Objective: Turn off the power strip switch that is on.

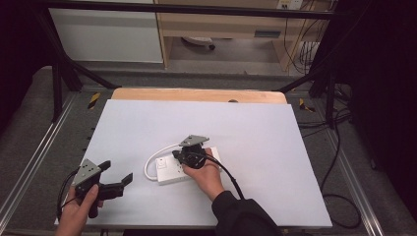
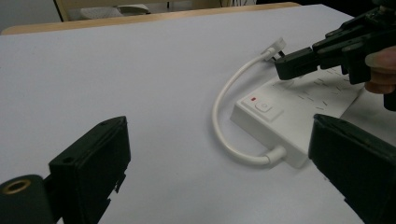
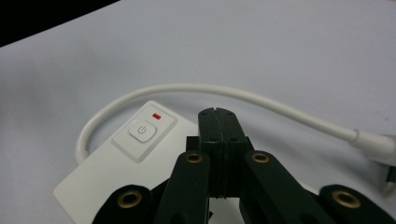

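A flat, glossy white power strip [image 1: 183,167] with a smooth looped cord [image 3: 196,91] is laid mid-bench [image 1: 255,132]. The right hand-held gripper [image 3: 218,119] is pressed shut above it, empty; the left hand-held gripper [image 1: 118,172] is held spread apart.

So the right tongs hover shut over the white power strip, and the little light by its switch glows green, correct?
Not green: the light by the switch on the power strip is red, as the right gripper view shows. The right tongs are indeed shut above the strip.

Power strip's [image 3: 116,163] near end cut off.
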The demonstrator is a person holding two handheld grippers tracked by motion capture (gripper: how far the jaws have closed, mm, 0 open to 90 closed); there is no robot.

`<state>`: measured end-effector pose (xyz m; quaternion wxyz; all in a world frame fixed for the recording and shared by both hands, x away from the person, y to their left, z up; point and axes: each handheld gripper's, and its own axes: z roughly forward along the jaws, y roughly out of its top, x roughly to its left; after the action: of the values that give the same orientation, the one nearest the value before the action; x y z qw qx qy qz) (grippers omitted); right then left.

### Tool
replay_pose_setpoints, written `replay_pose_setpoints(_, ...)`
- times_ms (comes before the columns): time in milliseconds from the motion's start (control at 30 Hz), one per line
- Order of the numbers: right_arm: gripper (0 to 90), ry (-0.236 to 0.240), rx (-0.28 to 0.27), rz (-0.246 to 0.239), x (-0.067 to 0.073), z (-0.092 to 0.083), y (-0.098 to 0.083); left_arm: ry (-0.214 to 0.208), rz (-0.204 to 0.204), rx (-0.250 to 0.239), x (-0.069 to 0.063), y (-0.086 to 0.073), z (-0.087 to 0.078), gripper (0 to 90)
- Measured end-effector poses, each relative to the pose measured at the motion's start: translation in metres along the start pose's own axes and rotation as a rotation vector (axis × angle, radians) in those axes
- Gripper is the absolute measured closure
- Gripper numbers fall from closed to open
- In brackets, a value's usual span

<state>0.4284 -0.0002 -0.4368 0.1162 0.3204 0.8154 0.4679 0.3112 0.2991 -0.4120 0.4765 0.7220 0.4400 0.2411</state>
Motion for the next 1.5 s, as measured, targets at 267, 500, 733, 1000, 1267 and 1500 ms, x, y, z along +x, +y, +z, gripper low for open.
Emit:
replay_pose_setpoints(267, 90.0, -0.018, -0.024, 0.024, -0.013, -0.013, 0.006, 0.001, 0.001, 0.0, 0.0, 0.0, 0.0, 5.5)
replay_pose_setpoints(500, 90.0, -0.034, -0.043, 0.03, -0.023, -0.022, 0.009, 0.002, 0.001, 0.0, 0.0, 0.0, 0.0, 5.5)
replay_pose_setpoints(733, 90.0, -0.044, -0.043, 0.035, -0.026, -0.024, 0.01, 0.001, -0.001, -0.001, 0.0, 0.0, 0.0, 5.5)
replay_pose_setpoints(1000, 85.6, -0.049, -0.063, 0.046, -0.03, -0.028, 0.011, 0.001, -0.002, -0.001, 0.0, 0.0, 0.0, 5.5)
replay_pose_setpoints(1267, 62.4, -0.051, -0.111, 0.072, -0.033, -0.034, 0.014, 0.002, -0.002, -0.001, 0.0, 0.0, 0.0, 5.5)
replay_pose_setpoints(1500, 33.7, -0.083, -0.133, 0.107, -0.037, -0.038, 0.016, 0.003, -0.002, -0.001, 0.001, 0.0, 0.0, 5.4)
